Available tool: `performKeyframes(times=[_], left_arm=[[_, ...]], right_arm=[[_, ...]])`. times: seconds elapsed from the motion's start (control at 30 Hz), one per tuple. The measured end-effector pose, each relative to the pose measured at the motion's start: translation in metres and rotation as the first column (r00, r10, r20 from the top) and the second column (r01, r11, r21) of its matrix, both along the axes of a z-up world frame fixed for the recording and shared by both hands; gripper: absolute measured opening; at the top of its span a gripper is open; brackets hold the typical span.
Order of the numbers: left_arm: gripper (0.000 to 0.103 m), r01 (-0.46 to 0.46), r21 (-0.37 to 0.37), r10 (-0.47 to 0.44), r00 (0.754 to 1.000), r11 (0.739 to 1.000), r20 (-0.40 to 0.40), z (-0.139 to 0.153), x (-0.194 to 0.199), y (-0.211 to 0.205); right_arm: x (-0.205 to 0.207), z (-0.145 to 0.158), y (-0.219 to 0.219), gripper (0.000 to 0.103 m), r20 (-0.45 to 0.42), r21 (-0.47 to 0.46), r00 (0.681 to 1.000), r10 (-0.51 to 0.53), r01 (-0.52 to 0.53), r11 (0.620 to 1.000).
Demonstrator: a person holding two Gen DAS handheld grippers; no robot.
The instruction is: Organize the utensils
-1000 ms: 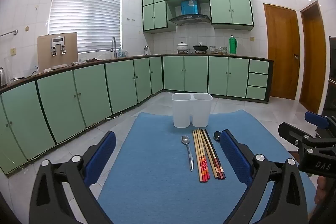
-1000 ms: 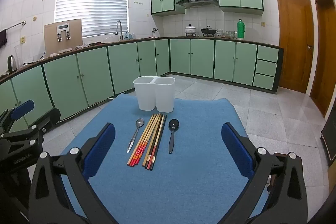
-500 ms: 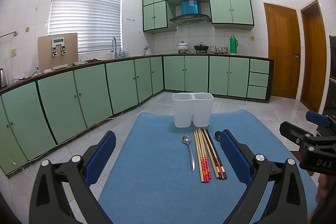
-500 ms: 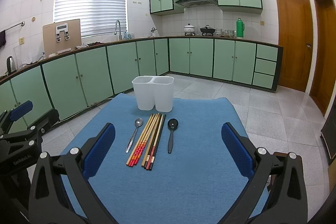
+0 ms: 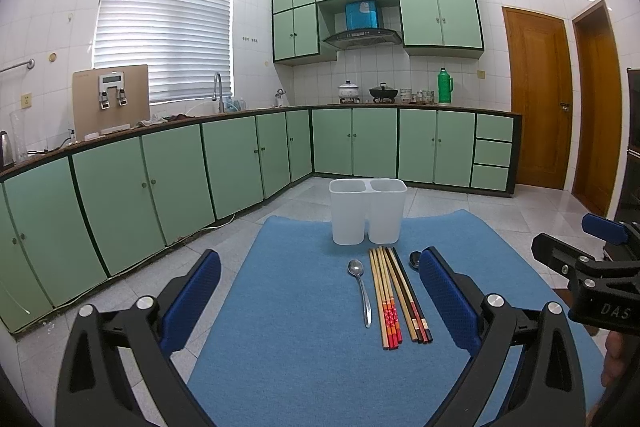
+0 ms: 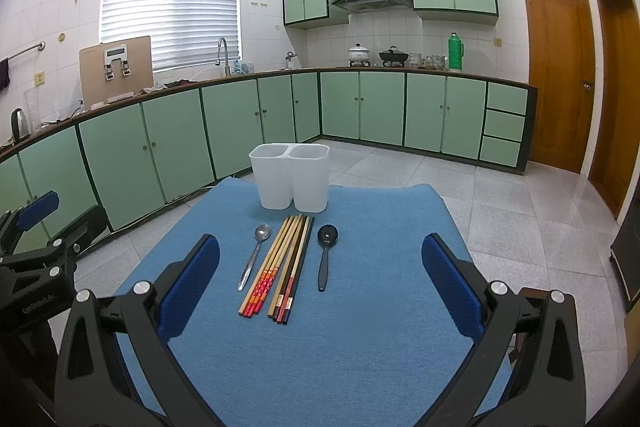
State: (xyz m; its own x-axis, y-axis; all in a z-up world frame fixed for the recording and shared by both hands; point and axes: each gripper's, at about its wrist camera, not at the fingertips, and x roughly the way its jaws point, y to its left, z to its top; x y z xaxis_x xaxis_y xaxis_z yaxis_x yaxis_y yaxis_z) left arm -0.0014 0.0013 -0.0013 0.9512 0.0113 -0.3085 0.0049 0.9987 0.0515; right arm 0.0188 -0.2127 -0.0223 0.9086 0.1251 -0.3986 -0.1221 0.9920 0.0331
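- While both of my grippers hang back over the near end of the blue mat [image 6: 360, 347], nothing has been lifted yet: left gripper [image 5: 320, 303] spread wide and empty, right gripper [image 6: 320, 291] the same.
- Utensils lie in a row on the mat, handles toward me: metal spoon [image 6: 253, 254] on the left, bundle of chopsticks [image 6: 280, 263] in the middle, black spoon [image 6: 325, 255] on the right.
- White two-compartment holder [image 6: 290, 175] stands upright just beyond the tips; both compartments look empty, though I cannot see their floors.
- From the left wrist view my own right finger covers most of the black spoon — only its bowl shows.
- Risk one: the chopsticks lie touching one another, so closing on part of the bundle would likely drag or scatter the neighbours, perhaps nudging a spoon.
- Risk two: the spoons lie flat on soft mat — thin handles, little to bite; a shallow pinch could slip.
- Risk three: the holder looks light; a utensil dropped in at a slant, or a bump from my fingers, might tip it.
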Motion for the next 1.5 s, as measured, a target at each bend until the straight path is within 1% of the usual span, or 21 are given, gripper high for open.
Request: performKeyframes(times=[1.5], left_arm=[[0.097, 0.001, 0.005, -0.001, 1.0, 1.0, -0.002, -0.0022, -0.0003, -0.0019]], right_arm=[[0.0022, 0.0006, -0.0028, 0.098, -0.016, 0.013, 1.0, -0.015, 0.015, 1.0]])
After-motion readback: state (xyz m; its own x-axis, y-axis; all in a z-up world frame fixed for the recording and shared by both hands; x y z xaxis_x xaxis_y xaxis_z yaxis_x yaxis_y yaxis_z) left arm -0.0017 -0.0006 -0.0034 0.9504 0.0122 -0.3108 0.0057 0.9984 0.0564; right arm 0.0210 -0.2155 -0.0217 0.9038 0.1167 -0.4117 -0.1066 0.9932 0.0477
